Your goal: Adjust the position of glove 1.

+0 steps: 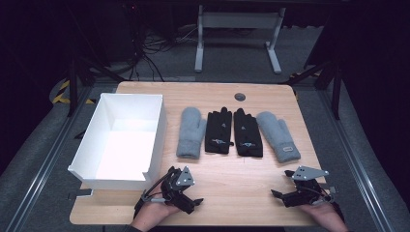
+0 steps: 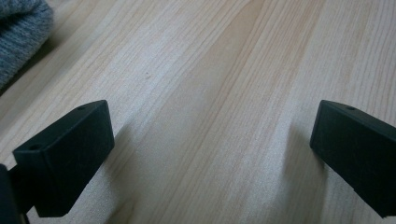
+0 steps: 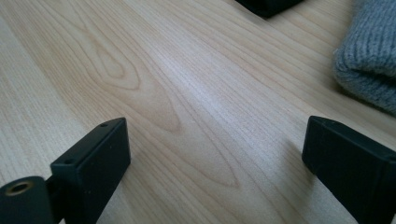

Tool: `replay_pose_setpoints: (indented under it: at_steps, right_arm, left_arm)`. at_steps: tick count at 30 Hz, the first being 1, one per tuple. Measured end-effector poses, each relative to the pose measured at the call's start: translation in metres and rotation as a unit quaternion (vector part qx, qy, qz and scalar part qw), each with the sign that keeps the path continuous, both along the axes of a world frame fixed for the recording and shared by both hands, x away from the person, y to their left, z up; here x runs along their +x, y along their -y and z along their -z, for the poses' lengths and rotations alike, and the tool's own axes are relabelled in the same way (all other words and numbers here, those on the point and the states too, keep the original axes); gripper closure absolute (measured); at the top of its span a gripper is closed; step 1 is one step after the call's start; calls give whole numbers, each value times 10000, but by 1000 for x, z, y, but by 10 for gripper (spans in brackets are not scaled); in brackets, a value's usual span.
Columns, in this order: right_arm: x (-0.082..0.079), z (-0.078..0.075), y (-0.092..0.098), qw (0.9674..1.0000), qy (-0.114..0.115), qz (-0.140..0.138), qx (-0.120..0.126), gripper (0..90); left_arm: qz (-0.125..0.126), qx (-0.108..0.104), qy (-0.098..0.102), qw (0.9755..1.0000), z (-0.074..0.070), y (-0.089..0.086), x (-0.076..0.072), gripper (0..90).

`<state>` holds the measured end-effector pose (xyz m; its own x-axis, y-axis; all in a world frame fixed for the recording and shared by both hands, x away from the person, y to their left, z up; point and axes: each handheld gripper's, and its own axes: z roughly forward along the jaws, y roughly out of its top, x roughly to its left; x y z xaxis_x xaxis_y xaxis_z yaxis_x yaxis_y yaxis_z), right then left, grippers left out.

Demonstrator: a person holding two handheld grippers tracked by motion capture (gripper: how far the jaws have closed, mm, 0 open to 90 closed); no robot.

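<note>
Gloves lie in a row across the middle of the high view: a grey mitten (image 1: 189, 132), two black gloves (image 1: 219, 131) (image 1: 247, 132), then a second grey mitten (image 1: 279, 136). You haven't touched any yet. Your left gripper (image 1: 180, 189) and right gripper (image 1: 290, 186) rest low in the frame, both spread wide over bare table (image 1: 232, 179), holding nothing. The white box (image 1: 155, 130) at centre left looks like the destination, so next, reach up to the nearest mitten and close on its cuff.

At your left on the wooden table (image 1: 227, 186) you have a white open box (image 1: 121, 140). A round grey grommet (image 1: 240, 96) sits near the far edge; white desk legs (image 1: 237, 36) stand beyond.
</note>
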<state>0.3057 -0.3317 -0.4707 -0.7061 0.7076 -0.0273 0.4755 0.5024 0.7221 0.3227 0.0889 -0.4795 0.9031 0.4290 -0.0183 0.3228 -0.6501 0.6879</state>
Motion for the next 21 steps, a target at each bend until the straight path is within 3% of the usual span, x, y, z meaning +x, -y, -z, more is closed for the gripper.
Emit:
replay_pose_setpoints:
  at_steps: [6,10,13,16,21]
  right_arm:
    - [0,-1,-1,10000,-54,4,-45,81]
    - [1,-6,-1,9998,-197,-33,-29,152]
    - [2,-8,0,9996,-266,-9,8,157]
    - [3,-13,3,9997,-199,155,-21,156]
    - [7,-17,5,9997,-151,191,29,156]
  left_arm:
    - [2,-3,4,10000,0,0,1,1]
    - [7,-1,2,10000,0,0,2,2]
    - [-3,14,-2,10000,0,-1,2,1]
    - [18,4,-5,10000,0,-1,2,2]
    - [37,-5,0,10000,0,-2,2,2]
